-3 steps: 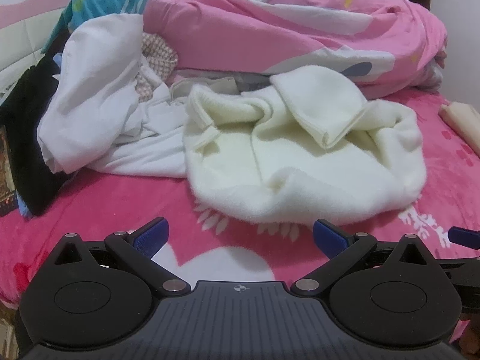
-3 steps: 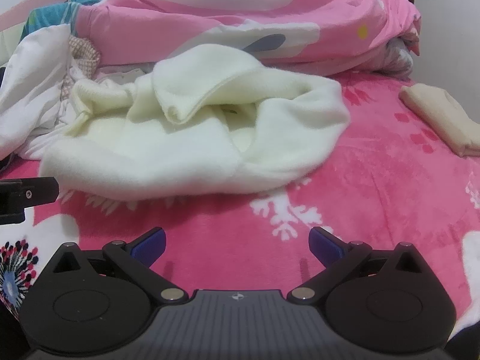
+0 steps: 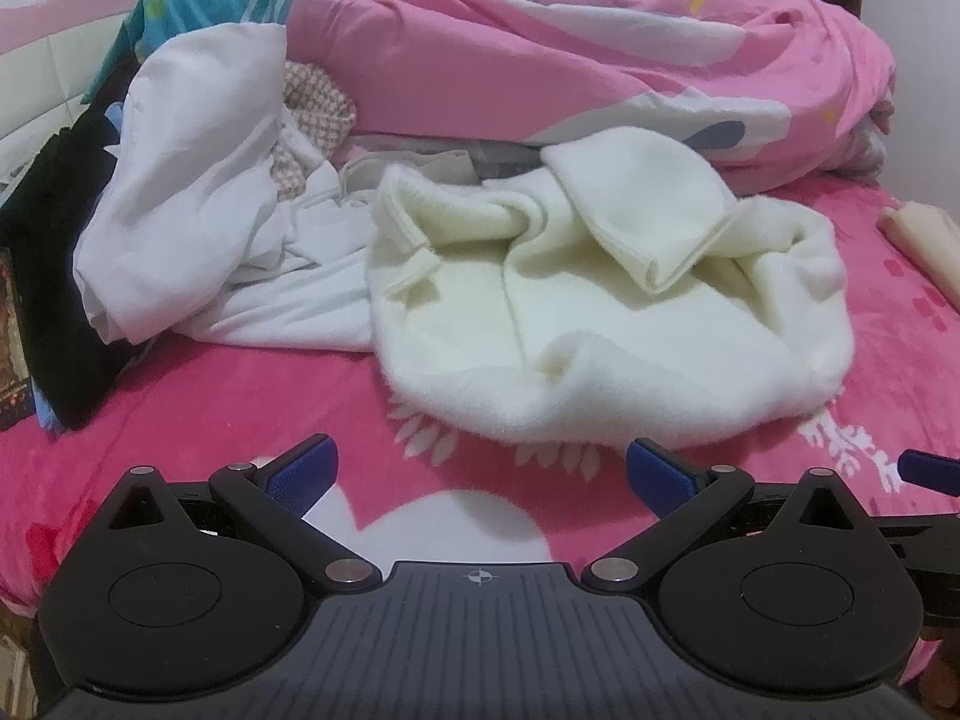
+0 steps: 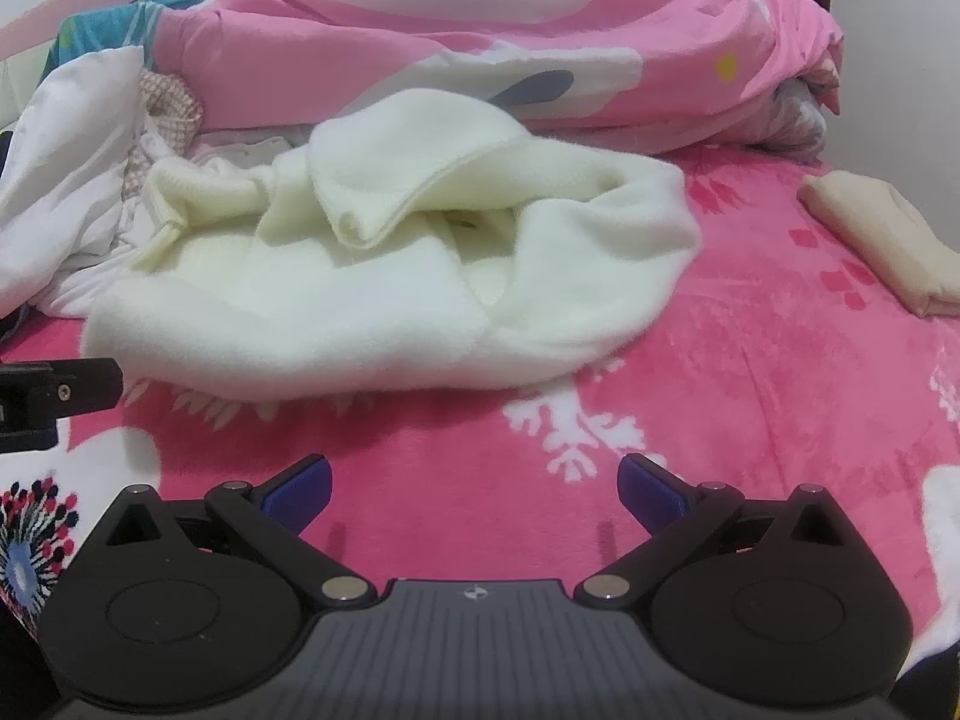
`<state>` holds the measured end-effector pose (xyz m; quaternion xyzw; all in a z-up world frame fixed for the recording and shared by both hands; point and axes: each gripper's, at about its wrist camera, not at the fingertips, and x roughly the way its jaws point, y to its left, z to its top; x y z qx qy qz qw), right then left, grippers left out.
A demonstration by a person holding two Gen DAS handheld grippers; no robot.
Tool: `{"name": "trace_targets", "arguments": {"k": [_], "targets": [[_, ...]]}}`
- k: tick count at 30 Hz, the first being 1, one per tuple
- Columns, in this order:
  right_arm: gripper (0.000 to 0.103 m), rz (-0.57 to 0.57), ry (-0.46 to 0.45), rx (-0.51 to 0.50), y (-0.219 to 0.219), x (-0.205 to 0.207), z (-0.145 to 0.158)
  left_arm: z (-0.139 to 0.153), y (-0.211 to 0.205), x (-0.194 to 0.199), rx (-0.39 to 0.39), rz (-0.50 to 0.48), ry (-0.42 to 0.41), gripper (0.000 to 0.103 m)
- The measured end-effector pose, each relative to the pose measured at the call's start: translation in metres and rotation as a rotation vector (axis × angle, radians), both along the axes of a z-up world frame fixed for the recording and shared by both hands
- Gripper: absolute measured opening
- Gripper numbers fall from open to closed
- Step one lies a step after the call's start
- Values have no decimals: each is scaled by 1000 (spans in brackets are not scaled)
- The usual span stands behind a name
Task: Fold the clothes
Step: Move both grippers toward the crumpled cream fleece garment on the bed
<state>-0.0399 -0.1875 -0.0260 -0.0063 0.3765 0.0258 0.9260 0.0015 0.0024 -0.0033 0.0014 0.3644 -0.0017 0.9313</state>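
A bed covered by a bright pink blanket [image 3: 180, 420] with white snowflake and flower prints is seen from two gripper cameras held low over it. A crumpled cream fleece garment [image 3: 600, 324] is lying in a heap on the blanket, ahead of both grippers, with one folded flap raised on top. The left gripper [image 3: 480, 474] is held just above the blanket in front of the garment's near edge; its blue-tipped fingers [image 3: 303, 471] are spread wide apart and nothing is gripped. The right gripper [image 4: 474, 486] is likewise held wide apart and empty over bare blanket, with the garment ahead and slightly to its left. Neither gripper is touching the garment. A pile of white clothes [image 3: 180, 228] is heaped just to the left of the cream garment, touching it, with a small checked cloth [image 3: 318, 111] tucked behind and a black garment [image 3: 54, 276] at the far left. A rolled pink quilt [image 3: 600, 60] is stretched across the back of the bed. A folded beige item [image 4: 882, 240] is lying well apart at the right edge
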Motion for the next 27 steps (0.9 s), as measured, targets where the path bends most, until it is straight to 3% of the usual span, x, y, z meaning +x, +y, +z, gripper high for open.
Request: {"name": "trace_targets", "arguments": {"k": [12,21,25,27], "targets": [[103,-19,-12,-9,7,-1,6,-5,14,0,-66,11,-18,103],[103,-25,1,-9,10,3,6,10,33,2,-108,86,-57,103],[103,-24,-1,7,11,7,5,26,47,5,-89,106,-56,103],[103,-24,-2,16,11,9,5,37,55,5,-35,112,-70,103]]}}
